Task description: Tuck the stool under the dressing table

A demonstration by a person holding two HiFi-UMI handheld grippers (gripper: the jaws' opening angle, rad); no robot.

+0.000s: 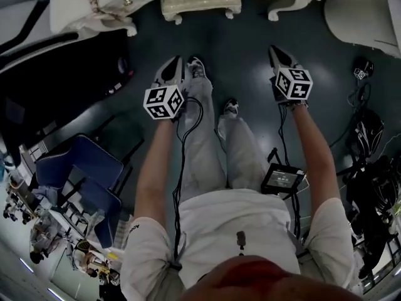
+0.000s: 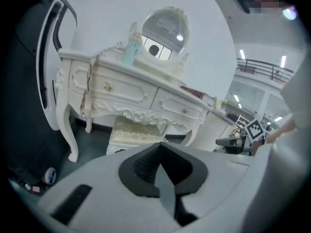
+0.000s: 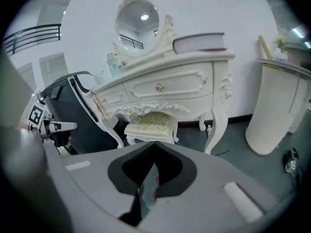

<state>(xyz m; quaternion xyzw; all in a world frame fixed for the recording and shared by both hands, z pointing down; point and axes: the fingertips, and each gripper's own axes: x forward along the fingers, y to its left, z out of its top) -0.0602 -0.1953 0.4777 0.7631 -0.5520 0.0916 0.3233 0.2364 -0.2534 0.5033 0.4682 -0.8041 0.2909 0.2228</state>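
Observation:
The white carved dressing table stands against the wall with an oval mirror on top. The cream cushioned stool sits under it, between the table's legs. My left gripper is shut and holds nothing; it hangs in the air well back from the stool. Level with it, my right gripper is shut and empty too. Both point toward the table.
A black chair stands left of the table, and a white ribbed cylinder stands to its right. A book lies on the tabletop. Cables and gear lie on the dark floor at right; a blue folded frame is at left.

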